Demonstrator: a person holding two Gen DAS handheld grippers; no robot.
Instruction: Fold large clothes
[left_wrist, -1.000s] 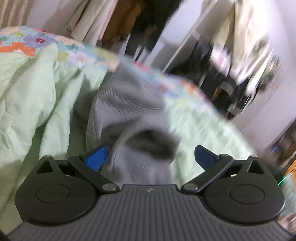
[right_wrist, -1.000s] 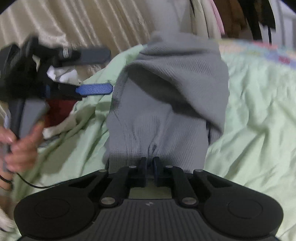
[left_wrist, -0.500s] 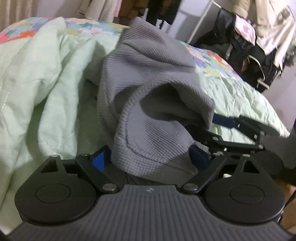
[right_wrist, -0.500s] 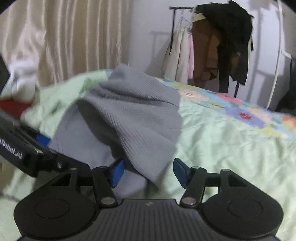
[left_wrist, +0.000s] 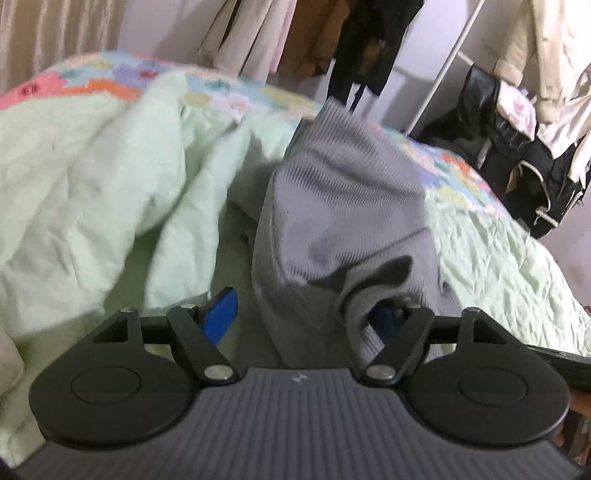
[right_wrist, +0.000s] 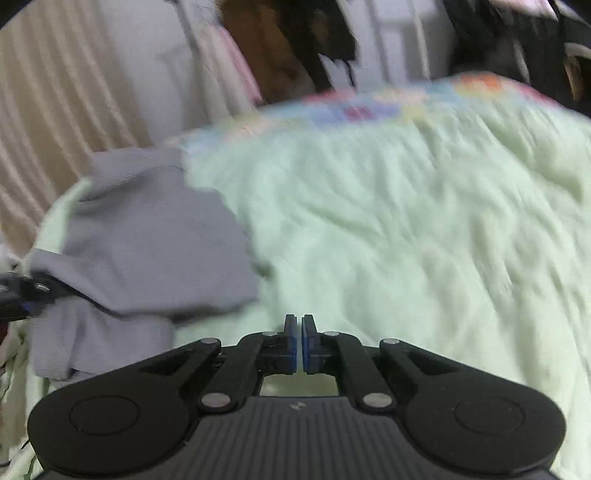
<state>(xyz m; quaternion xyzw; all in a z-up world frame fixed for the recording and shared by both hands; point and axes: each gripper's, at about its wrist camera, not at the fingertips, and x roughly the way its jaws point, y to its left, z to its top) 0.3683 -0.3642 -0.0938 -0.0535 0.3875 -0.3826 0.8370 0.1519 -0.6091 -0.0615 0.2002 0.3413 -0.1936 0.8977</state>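
Note:
A grey ribbed knit garment (left_wrist: 347, 221) lies bunched on the pale green quilt (left_wrist: 92, 192). My left gripper (left_wrist: 303, 310) is open with the garment's near hem draped between its fingers; the cloth hides most of the right blue pad. In the right wrist view the garment (right_wrist: 147, 236) lies to the left, with the left gripper's fingertips (right_wrist: 33, 291) at its edge. My right gripper (right_wrist: 299, 343) is shut and empty, above bare quilt (right_wrist: 406, 240), apart from the garment.
A flowered bedspread border (left_wrist: 122, 81) runs along the far side of the bed. Clothes hang on a rack (left_wrist: 332, 33) behind it. Dark bags and coats (left_wrist: 517, 147) stand at the right. A beige curtain (right_wrist: 55, 92) hangs at the left.
My right gripper has let go of the garment, shut empty and swung right over bare quilt. The garment has dropped lower onto the bed. My left gripper stays open around its hem.

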